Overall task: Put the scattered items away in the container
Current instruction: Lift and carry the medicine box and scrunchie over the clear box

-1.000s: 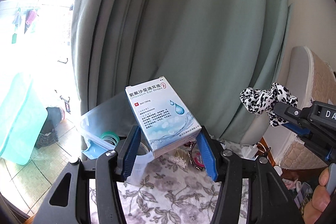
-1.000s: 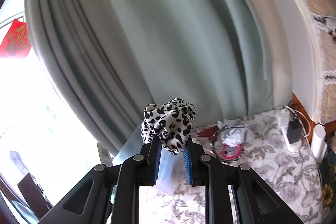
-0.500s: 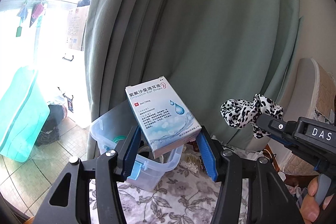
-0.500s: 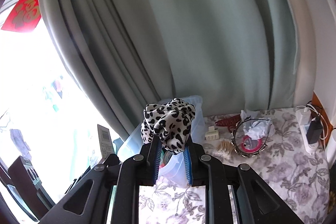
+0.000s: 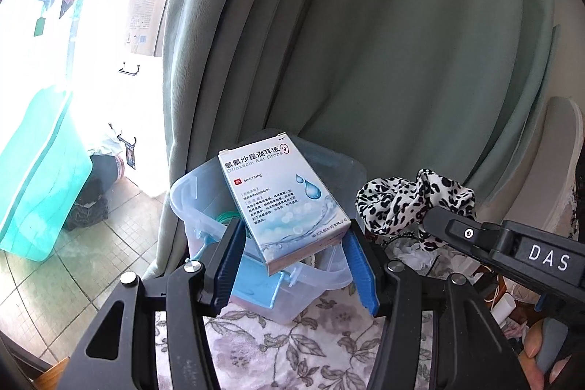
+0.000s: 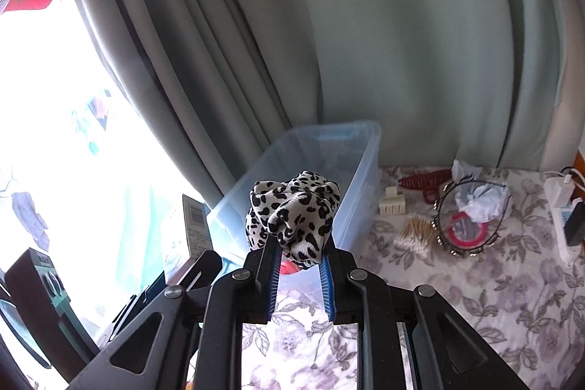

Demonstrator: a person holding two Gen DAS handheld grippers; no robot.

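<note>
Carrying is my step: left tool (image 5: 292,254) clamps the ear-drops box (image 5: 281,200), right tool (image 6: 299,275) pinches the leopard scrunchie (image 6: 292,218), both wanting release over the clear bin (image 6: 351,148).

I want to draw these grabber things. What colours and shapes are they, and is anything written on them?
Both are black plastic with cut-out holes and round silver screws. The left gripper has two bright blue ridged pads on its fingers. The right gripper has the same blue pads, and white letters "DAS" on its side.
</note>
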